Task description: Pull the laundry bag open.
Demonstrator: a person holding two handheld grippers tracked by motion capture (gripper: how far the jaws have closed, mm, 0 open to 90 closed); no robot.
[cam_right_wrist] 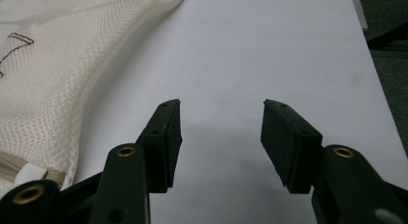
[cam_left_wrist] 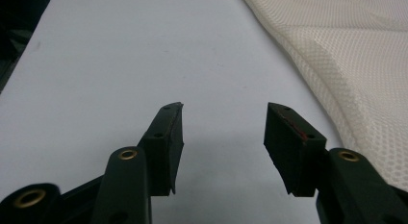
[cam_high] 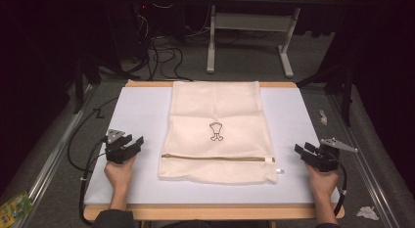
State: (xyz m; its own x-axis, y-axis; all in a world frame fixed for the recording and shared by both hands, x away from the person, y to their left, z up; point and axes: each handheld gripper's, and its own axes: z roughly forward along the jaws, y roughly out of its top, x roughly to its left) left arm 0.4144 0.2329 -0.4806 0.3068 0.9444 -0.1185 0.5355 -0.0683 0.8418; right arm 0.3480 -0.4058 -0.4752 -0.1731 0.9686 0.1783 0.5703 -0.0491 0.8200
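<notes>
Lying flat mid-table, the mesh laundry bag [cam_high: 216, 132] had its zipper [cam_high: 215, 158] closed near our edge; its small printed emblem [cam_high: 216, 131] was too small to read. Left of the bag, our left gripper [cam_high: 134, 144] stood open, holding nothing. Right of it, our right gripper [cam_high: 299, 150] gaped empty over the white mat [cam_high: 137, 110].

Mesh bag [cam_high: 215, 132] lies between left gripper [cam_high: 131, 146] and right gripper [cam_high: 303, 152].
</notes>
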